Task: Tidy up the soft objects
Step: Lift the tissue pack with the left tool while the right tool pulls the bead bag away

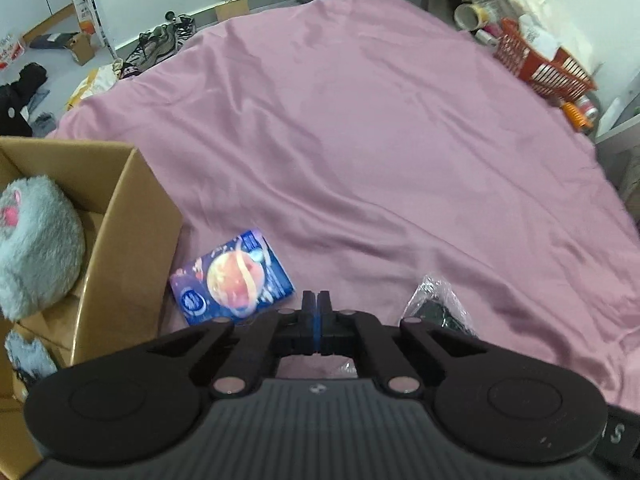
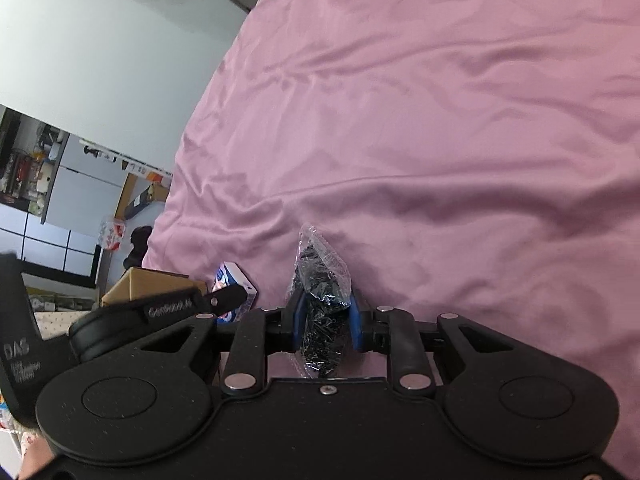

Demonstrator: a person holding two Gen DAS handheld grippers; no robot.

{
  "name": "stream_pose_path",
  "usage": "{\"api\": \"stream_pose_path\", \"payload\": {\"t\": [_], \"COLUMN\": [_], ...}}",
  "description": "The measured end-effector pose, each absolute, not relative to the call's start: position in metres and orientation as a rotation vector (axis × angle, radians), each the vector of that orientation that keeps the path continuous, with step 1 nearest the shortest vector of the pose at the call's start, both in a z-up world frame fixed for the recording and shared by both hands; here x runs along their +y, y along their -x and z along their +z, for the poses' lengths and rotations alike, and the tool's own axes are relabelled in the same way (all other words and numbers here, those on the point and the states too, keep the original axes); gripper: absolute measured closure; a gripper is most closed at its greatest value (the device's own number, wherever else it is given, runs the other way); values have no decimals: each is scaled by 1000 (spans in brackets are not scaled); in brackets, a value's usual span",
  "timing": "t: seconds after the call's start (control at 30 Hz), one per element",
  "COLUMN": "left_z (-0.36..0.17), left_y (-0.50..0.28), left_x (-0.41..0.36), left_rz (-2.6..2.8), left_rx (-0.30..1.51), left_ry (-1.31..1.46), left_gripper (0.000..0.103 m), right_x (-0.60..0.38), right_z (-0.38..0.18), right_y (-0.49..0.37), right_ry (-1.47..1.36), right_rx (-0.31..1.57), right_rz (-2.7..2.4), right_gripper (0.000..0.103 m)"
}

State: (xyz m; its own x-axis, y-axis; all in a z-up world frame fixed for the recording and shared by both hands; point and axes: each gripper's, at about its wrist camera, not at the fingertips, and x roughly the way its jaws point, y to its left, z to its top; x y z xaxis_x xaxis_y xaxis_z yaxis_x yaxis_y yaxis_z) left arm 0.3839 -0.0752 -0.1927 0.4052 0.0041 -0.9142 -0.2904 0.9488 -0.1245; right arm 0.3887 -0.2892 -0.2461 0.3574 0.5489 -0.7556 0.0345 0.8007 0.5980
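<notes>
My left gripper (image 1: 316, 300) is shut with nothing between its pads, hovering over the pink bedsheet (image 1: 360, 128). Just ahead and left of it lies a blue planet-print packet (image 1: 234, 282), beside an open cardboard box (image 1: 132, 216) that holds a grey plush toy (image 1: 36, 240). A clear plastic bag of dark material (image 1: 438, 304) shows to the right of the left gripper. In the right wrist view my right gripper (image 2: 324, 308) is shut on that clear plastic bag (image 2: 322, 276). The blue packet (image 2: 232, 280) and the cardboard box (image 2: 140, 284) lie to its left, partly hidden behind the left gripper's body.
An orange basket (image 1: 540, 64) with bottles and jars stands at the bed's far right edge. Shoes, clothes and small boxes (image 1: 82, 46) litter the floor beyond the bed's far left side. A second grey plush piece (image 1: 28, 354) lies low in the box.
</notes>
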Motion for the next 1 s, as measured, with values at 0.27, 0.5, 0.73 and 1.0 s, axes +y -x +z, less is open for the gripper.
{"api": "stream_pose_path", "payload": {"t": [0.27,0.5,0.73,1.0], "left_z": [-174,-179,-200,-226], "left_y": [-379,-381,-391,-393], "left_x": [-75,-79,-86,-87], "left_rz": [135,125,138,181], "left_rx": [1095,1106,1152,1204], "left_ry": [228,127,-34,-156], "left_gripper": [92,47,42,43], "right_x": [-299,-316,-327,-329], "right_z": [-232,-234,-246,-261], "right_y": [-375,-369,-375,-389], "right_ry": [-591,-627,-671,-688], "right_rx": [1129,1114,1108,1140], "right_rz": [325,274,252,263], "right_gripper": [81,81,81,81]}}
